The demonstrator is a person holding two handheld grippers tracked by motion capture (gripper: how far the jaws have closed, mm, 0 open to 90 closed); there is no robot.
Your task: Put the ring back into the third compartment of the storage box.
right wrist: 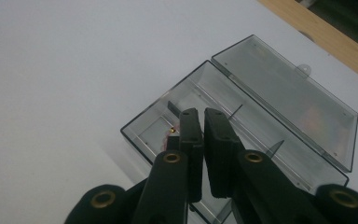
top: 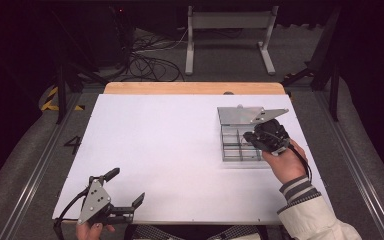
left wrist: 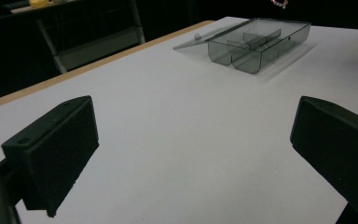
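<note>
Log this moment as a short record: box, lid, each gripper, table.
box: clear compartment box, far right of the white table
lid: lid open, lying flat behind the box
right gripper: right gripper above the box, jaws shut; a small item shows beside the jaw tip, too small to tell
left gripper: left gripper at the near left edge, jaws open, nothing between them

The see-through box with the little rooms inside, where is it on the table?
In the high view the clear box sits on the right side of the white table, lid open toward the far wooden edge, with the right gripper just above it.
</note>
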